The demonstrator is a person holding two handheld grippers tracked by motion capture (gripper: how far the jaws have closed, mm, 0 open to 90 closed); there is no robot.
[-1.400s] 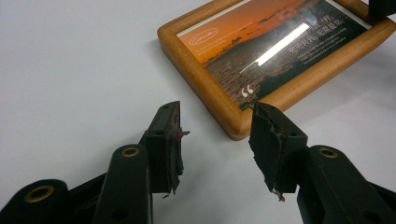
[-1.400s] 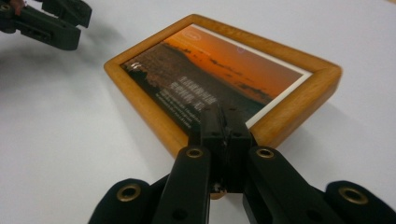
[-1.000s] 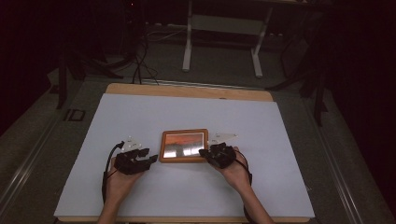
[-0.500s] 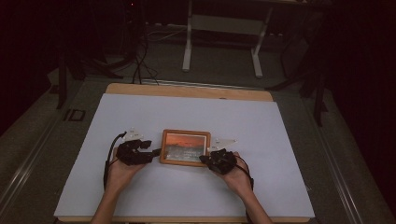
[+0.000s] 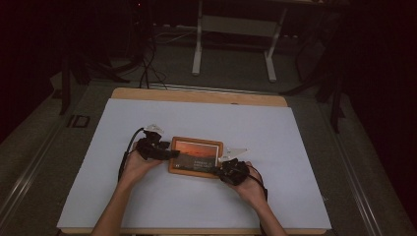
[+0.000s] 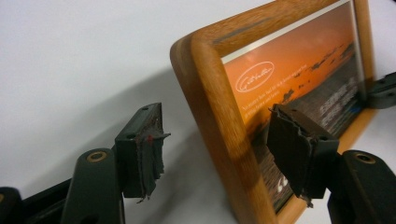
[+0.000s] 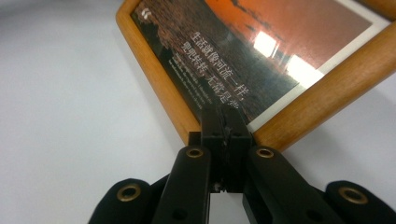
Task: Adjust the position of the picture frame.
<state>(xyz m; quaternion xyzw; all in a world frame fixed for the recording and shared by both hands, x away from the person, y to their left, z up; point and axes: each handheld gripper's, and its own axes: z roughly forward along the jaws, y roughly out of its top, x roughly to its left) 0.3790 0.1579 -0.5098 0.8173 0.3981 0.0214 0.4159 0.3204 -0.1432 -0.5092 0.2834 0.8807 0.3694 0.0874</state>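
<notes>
Near the table's [image 5: 295, 147] middle lies the picture frame [image 5: 195, 156]. My left gripper [image 6: 212, 144] straddles its left edge, jaws wide apart, gripping nothing; my right gripper [image 7: 223, 122] sits pressed together at its near-right corner. Next, I'd judge, closing the left squarely.

White sheet [image 5: 305, 147] covers a wooden table [image 5: 196, 95], with a white metal stand [image 5: 236, 29] and cables [image 5: 147, 69] on the floor behind.

High cam overlooks table [image 5: 295, 147]; both gripper cams close-up, share picture frame [image 6: 210, 107].
</notes>
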